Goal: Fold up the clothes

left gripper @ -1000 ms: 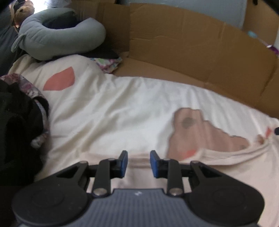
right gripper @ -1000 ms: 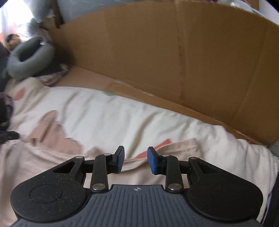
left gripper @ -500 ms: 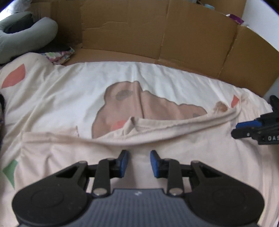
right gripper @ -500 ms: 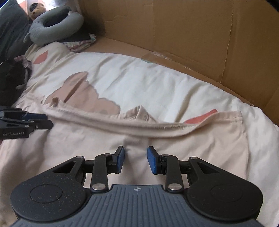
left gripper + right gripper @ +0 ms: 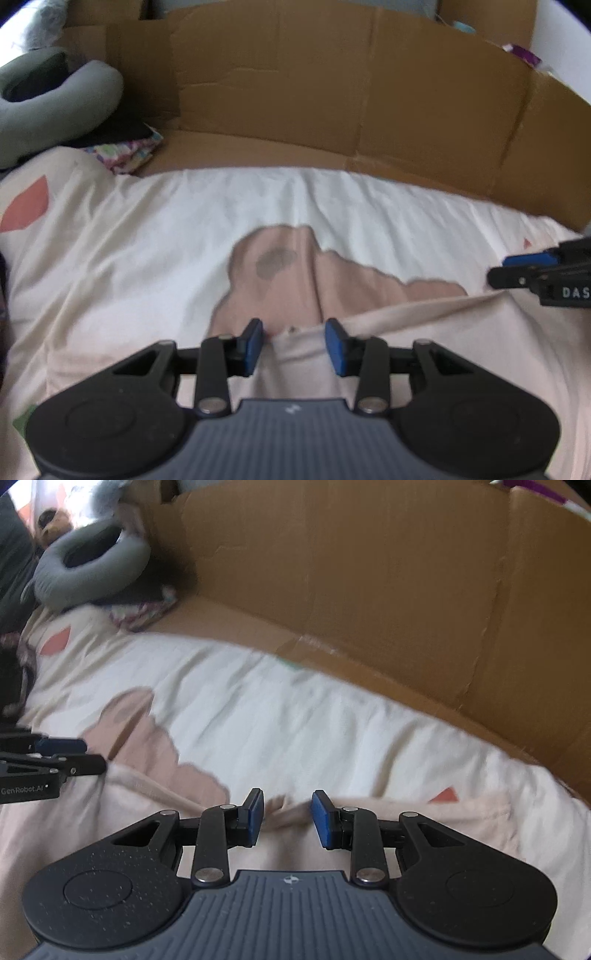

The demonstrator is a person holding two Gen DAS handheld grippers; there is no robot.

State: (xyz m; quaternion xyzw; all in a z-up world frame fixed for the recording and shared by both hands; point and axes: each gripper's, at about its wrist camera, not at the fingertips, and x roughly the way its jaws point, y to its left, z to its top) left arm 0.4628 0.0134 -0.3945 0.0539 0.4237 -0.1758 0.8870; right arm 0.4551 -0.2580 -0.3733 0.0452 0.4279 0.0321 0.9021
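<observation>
Left wrist view: my left gripper [image 5: 294, 345] jaws spread, straddling the pale pink garment's [image 5: 424, 350] far hem on the bed; right gripper [image 5: 287, 818] likewise, unpinched. One fold apparently laid; more remain.
</observation>
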